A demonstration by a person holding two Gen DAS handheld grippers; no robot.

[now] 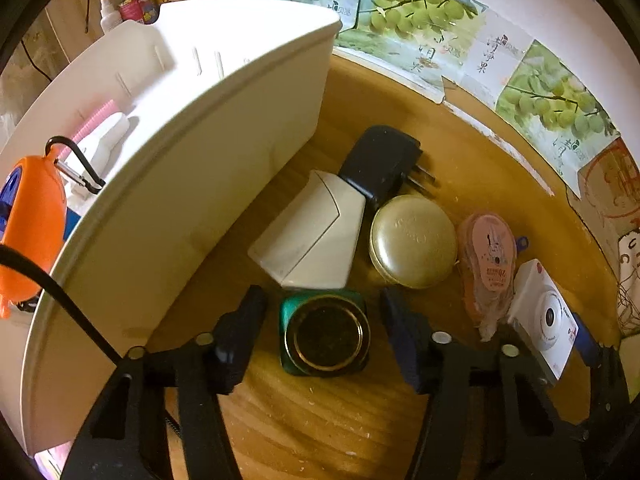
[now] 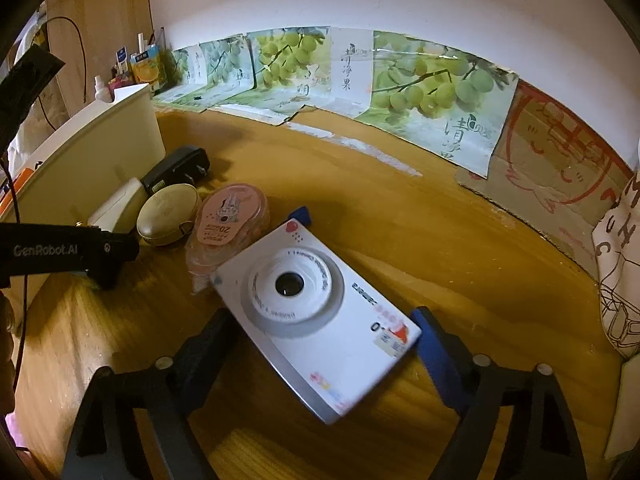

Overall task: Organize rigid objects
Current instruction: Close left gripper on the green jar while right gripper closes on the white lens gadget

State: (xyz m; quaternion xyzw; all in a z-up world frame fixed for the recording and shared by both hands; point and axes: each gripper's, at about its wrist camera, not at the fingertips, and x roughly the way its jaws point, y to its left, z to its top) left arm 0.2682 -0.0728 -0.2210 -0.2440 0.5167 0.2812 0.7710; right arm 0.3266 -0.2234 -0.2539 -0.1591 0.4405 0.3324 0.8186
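While my left tongs (image 1: pixel 322 326) straddle the jar (image 1: pixel 325 334), apart from it, my right tongs (image 2: pixel 320 344) stand wide around the camera (image 2: pixel 316 312).
Both lie on the tabletop (image 2: pixel 440 240); beyond sit a tin (image 1: pixel 414 240), charger (image 1: pixel 380 164) and bin (image 1: pixel 180 160).

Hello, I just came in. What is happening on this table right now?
A person is sorting small objects on a wooden table with a tool in each hand. The left tool straddles a green jar with a gold lid, not yet pressing on it. The right tool straddles a white toy camera, also without a clear grip. A white bin stands beside them.
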